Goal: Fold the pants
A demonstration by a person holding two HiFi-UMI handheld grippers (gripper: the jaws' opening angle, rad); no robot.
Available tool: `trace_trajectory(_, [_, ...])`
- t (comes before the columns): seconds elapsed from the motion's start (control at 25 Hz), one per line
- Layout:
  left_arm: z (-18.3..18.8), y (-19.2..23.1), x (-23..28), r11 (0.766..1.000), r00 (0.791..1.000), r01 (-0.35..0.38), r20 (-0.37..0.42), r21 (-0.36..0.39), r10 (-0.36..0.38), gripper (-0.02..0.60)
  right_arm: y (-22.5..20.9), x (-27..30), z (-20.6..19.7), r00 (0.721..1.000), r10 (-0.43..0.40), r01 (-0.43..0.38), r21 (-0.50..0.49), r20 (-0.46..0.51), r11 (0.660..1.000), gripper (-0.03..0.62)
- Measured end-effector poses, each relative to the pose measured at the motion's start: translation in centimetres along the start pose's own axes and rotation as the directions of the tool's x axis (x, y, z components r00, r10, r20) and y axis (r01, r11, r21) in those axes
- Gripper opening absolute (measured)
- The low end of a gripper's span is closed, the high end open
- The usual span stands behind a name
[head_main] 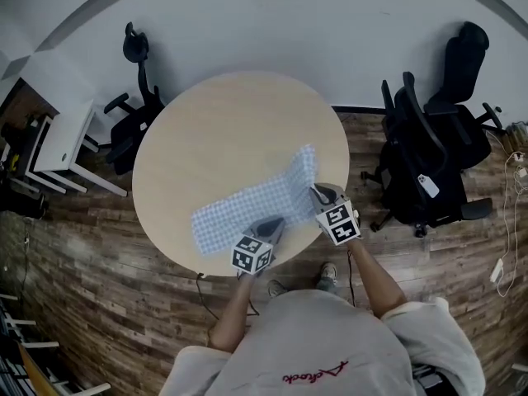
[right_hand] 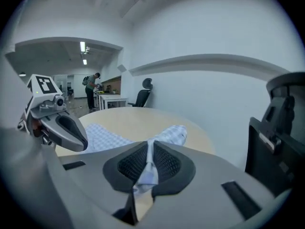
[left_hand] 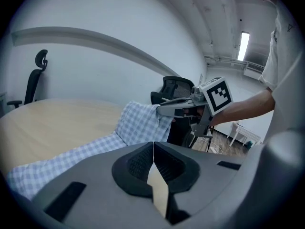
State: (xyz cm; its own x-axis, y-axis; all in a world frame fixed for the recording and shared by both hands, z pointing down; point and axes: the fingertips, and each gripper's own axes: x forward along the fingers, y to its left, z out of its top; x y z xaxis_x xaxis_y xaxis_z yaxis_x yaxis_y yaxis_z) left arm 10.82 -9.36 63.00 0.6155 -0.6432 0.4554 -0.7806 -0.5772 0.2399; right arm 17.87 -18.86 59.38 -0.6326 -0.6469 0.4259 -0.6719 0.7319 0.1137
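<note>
The blue-checked pants [head_main: 247, 200] lie stretched across the near half of the round wooden table [head_main: 214, 122], running from lower left to upper right. My right gripper [head_main: 319, 193] is shut on a pinch of the checked cloth near the table's right edge, and the fabric [right_hand: 147, 168] shows bunched between its jaws [right_hand: 150, 151]. The held part is lifted off the table [left_hand: 140, 120] under the right gripper [left_hand: 164, 109]. My left gripper [head_main: 272, 223] sits at the near edge over the pants, its jaws [left_hand: 153, 149] shut with no cloth seen between them.
A black office chair [head_main: 132, 114] stands at the table's left and two more [head_main: 437, 163] at its right. A white desk [head_main: 62, 139] is at far left. Cables [head_main: 507, 221] lie on the wood floor. A person [right_hand: 90, 90] stands far off.
</note>
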Motion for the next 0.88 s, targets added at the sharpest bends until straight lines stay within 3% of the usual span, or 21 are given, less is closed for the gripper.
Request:
trace_trajectory(0.16, [-0.9,0.7,-2.0,1.0,1.0,-0.025,0.016,-0.019,0.025,0.032,4.1,1.0,1.7,0.999,0.043,-0.043,-0.087,0.004,0.995,0.058])
trace_trajectory(0.56, [-3.9,5.1,-8.7,0.986,0.99,-0.137,0.025,-0.089,0.14,0.032,13.8,5.8,1.5,0.986,0.159,-0.166,-0.16,-0.056,0.973,0.058])
trace_trajectory(0.72, [-5.8,6.8,-11.6,0.975,0.982,-0.187,0.011,-0.122,0.19,0.032,18.2,8.6,-1.5,0.963,0.226,-0.248,-0.152,-0.147,0.957,0.058])
trace_trajectory(0.88, [-7.3,8.3,-14.0,0.963,0.973,-0.228,-0.005,-0.146,0.229,0.032,21.8,10.8,-5.9,0.917,0.282,-0.315,-0.079,-0.282,0.946,0.06])
